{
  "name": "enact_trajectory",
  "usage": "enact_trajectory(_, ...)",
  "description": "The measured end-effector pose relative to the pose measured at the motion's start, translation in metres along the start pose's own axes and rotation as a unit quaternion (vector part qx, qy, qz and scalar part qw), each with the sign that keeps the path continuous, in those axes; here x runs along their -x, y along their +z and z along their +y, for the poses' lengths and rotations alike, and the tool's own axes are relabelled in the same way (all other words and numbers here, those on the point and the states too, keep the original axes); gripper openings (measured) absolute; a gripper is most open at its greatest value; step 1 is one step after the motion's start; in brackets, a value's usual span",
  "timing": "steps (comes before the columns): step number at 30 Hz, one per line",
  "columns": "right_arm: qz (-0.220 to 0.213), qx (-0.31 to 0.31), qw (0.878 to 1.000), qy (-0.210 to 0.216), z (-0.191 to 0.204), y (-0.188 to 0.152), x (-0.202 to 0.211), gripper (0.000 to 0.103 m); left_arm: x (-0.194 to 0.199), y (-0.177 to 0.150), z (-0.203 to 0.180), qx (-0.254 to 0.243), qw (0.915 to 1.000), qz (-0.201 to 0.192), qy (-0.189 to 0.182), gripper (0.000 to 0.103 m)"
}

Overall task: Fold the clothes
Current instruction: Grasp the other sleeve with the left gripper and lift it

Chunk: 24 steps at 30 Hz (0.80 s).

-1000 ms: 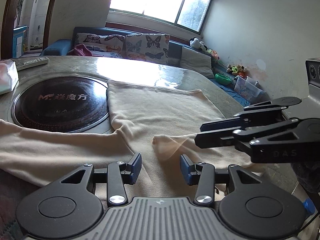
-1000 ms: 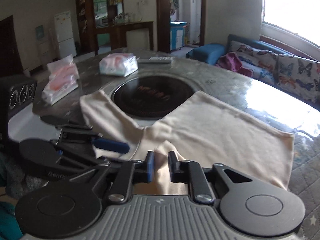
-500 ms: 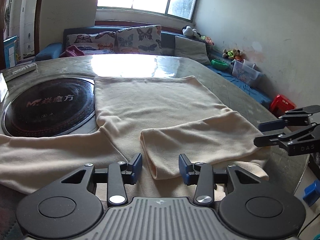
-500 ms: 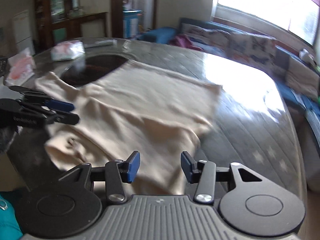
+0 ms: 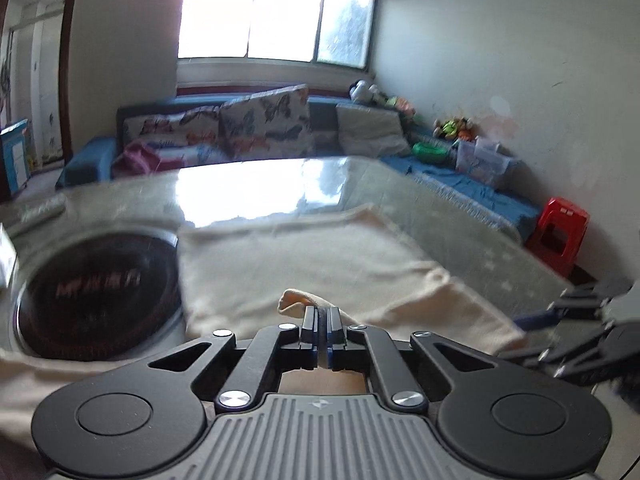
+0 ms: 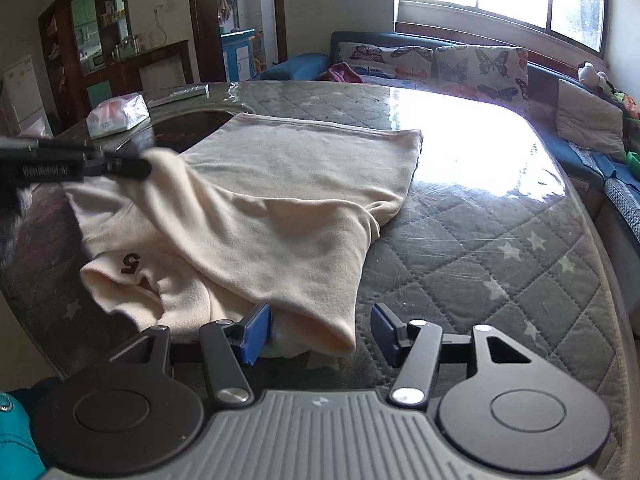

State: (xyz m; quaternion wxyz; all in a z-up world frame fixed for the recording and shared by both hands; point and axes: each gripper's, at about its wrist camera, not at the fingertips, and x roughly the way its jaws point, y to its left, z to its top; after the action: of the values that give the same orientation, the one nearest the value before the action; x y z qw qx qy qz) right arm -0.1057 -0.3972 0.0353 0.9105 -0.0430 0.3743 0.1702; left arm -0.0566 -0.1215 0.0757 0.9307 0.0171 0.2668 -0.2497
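- The cream garment [image 6: 280, 200] lies spread on the quilted table [image 6: 500, 240], one sleeve drawn across its body.
- The left gripper [image 5: 321, 320] is pressed together, pinching a lifted bit of the cloth.
- The right gripper [image 6: 320, 330] stands spread at the near hem, holding nothing.
- Judged partly folded: the body is unfolded and the collar end is bunched.

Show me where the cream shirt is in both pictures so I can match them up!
Left wrist view: the cream shirt fills the middle, spread on the table, a bit of it pinched in the left tongs.
Right wrist view: the shirt lies centre-left; the right tongs are open at its near edge.
Shared landmark: the butterfly cushions under the window.
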Motion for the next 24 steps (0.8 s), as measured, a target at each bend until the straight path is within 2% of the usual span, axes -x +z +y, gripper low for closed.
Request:
enact_trajectory(8, -0.014, -0.03, 0.999, -0.015, -0.005, -0.003, -0.003, 0.061, 0.008, 0.067, -0.037, -0.048, 0.9955, -0.064, -0.051, 0.004)
enact_trajectory(13, -0.02, -0.037, 0.999, -0.031, -0.01, -0.007, 0.002, 0.061, 0.013, 0.082, -0.043, -0.054, 0.9932, -0.085, -0.058, 0.004)
enact_trajectory(17, -0.018, -0.049, 0.998, -0.041, -0.018, -0.011, 0.005, 0.061, 0.014, 0.064, -0.028, -0.042, 0.9958, -0.069, -0.042, 0.004)
enact_trajectory(24, -0.014, -0.071, 0.996, -0.058, -0.031, -0.018, 0.012, 0.061, 0.001, 0.003, 0.011, 0.001, 0.9998, 0.019, -0.005, 0.004)
